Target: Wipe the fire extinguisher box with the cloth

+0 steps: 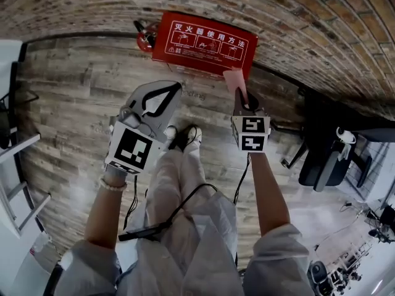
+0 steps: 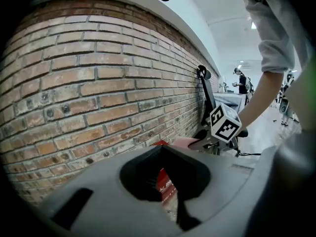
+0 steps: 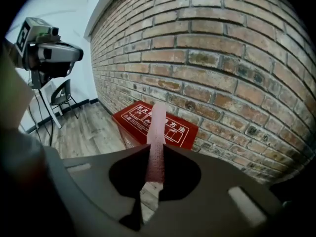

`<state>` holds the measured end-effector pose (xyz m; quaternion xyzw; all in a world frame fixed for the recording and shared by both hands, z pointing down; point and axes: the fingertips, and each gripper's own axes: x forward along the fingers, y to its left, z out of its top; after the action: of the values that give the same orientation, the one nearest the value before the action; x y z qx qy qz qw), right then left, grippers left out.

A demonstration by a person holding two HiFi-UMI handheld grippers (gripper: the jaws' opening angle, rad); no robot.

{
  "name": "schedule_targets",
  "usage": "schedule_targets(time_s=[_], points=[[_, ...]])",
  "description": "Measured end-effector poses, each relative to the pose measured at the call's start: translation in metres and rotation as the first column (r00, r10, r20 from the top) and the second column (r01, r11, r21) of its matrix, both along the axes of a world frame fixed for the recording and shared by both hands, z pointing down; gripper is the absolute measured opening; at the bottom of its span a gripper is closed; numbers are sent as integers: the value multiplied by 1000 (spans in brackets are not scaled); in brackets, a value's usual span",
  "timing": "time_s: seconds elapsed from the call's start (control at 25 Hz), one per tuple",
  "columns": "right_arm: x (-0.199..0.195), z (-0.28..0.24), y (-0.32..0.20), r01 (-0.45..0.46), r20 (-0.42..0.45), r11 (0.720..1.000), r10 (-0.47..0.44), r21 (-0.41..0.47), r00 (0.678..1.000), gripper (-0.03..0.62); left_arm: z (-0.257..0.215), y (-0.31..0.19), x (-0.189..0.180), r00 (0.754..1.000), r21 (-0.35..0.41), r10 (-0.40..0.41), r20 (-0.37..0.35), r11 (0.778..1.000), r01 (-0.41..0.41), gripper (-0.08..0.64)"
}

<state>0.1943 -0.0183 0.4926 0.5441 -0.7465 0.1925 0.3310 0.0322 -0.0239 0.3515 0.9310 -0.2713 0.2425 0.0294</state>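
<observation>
The person is standing on a wood-plank floor [image 1: 68, 103] and facing a brick wall [image 1: 296, 17] on the far side. The red fire extinguisher box [image 1: 207, 42] is sitting on the floor against the foot of that wall, its top panel with white printed diagrams facing up.

The right gripper [image 1: 241, 95] is reaching toward the near right edge of the box, and its jaws are clamping a pink cloth [image 1: 235, 80]. In the right gripper view the cloth [image 3: 157, 132] is standing up as a thin strip pinched between the two jaws, with the box [image 3: 129, 115] lying beyond it. From the head view the cloth is overlapping the box's near right corner; whether it is touching the box cannot be told.

The left gripper [image 1: 176, 87] is hanging to the left of the right one, nearer the person, over bare floor just short of the box. Its jaws are pressed together with nothing between them, as the left gripper view [image 2: 160, 149] is showing.

The person's shoes [image 1: 185, 137] are resting on the floor between the two grippers, and a black chair [image 1: 327, 159] is standing at the right
</observation>
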Motion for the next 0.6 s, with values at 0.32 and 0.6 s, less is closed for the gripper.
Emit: schedule_targets(time_s=[0.32, 0.6], points=[[-23, -138, 10, 2, 107, 991, -17, 137, 994, 20, -106, 13, 0, 996, 42, 21, -92, 999, -17, -2], [-36, -235, 30, 48, 101, 966, -76, 255, 992, 20, -174, 32, -4, 996, 131, 80, -34, 989, -75, -2]])
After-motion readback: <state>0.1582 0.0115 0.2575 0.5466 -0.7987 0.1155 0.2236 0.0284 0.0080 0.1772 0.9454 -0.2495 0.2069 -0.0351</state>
